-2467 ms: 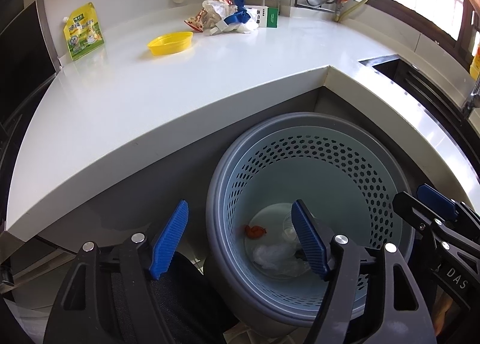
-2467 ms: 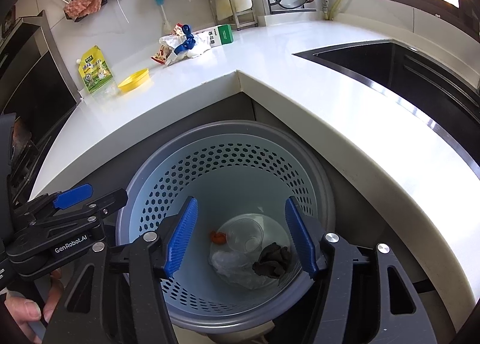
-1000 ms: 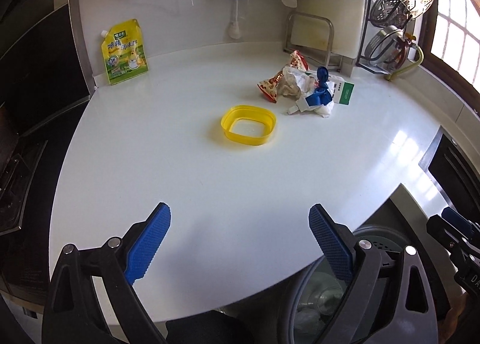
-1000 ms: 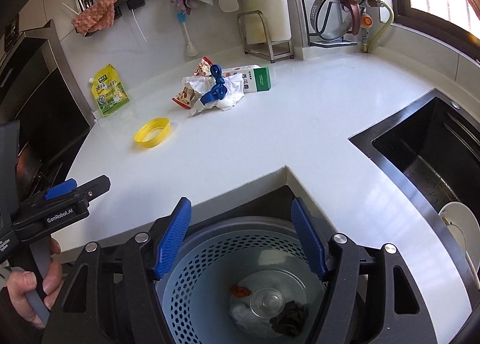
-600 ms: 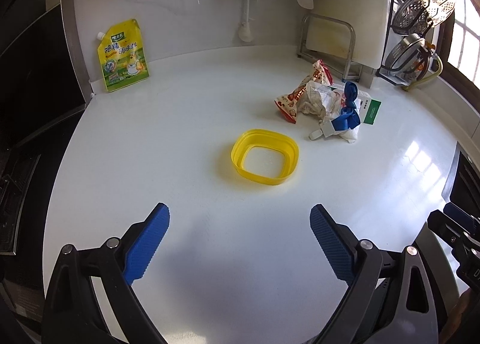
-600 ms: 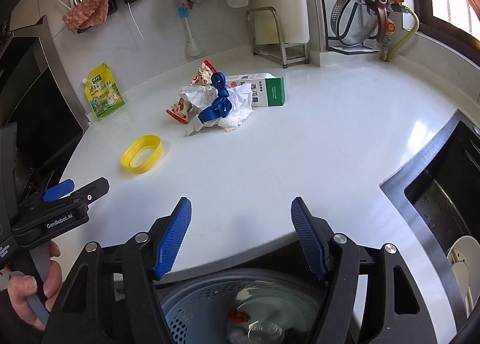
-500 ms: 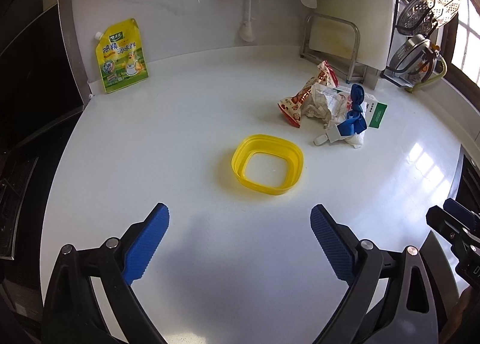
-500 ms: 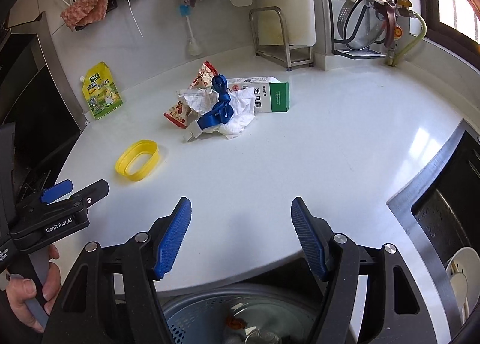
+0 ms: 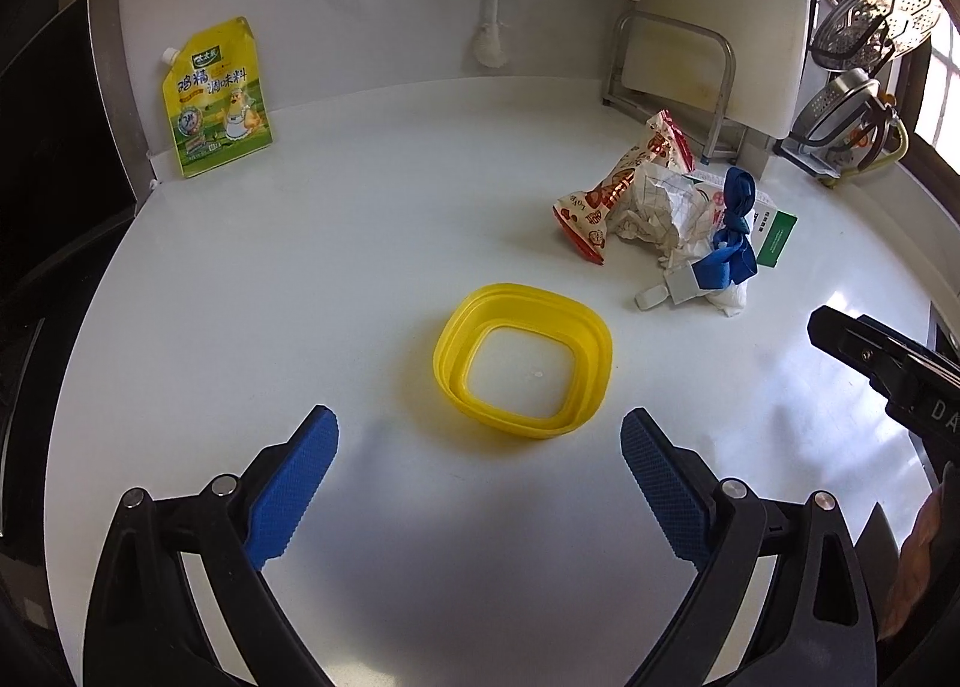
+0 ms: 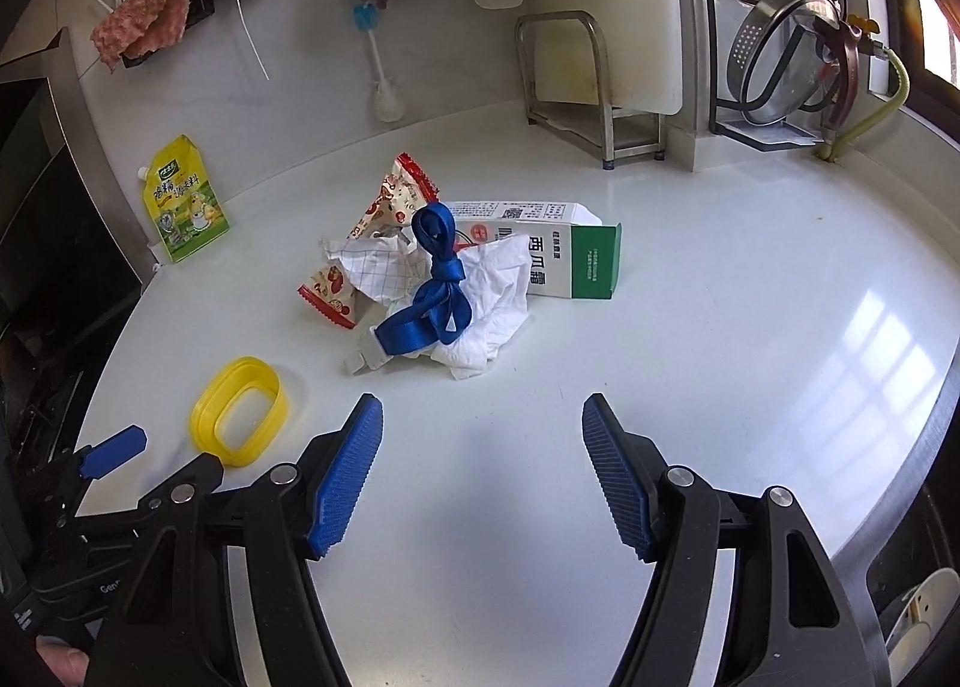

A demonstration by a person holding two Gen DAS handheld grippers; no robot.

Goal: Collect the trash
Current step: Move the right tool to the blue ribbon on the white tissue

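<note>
A yellow plastic ring-shaped container [image 9: 522,366] lies flat on the white counter [image 9: 300,267], just beyond my open, empty left gripper [image 9: 477,486]; it also shows in the right wrist view [image 10: 237,410]. A trash pile lies further back: a red snack wrapper [image 10: 390,207], crumpled paper [image 10: 378,267], white tissue [image 10: 498,303], a blue ribbon [image 10: 435,291] and a white-and-green carton [image 10: 564,258]. My right gripper [image 10: 480,477] is open and empty, a short way in front of the pile.
A yellow seasoning pouch [image 9: 216,99] leans on the back wall. A metal rack [image 10: 576,87] with a cutting board and a dish rack [image 10: 780,27] stand at the back right. The sink edge [image 10: 930,447] is at the right. A brush and cloths hang on the wall.
Both grippers have risen from over the trash basket and moved forward over the counter. The yellow container and the trash pile are now closer. The basket has dropped out of view.
</note>
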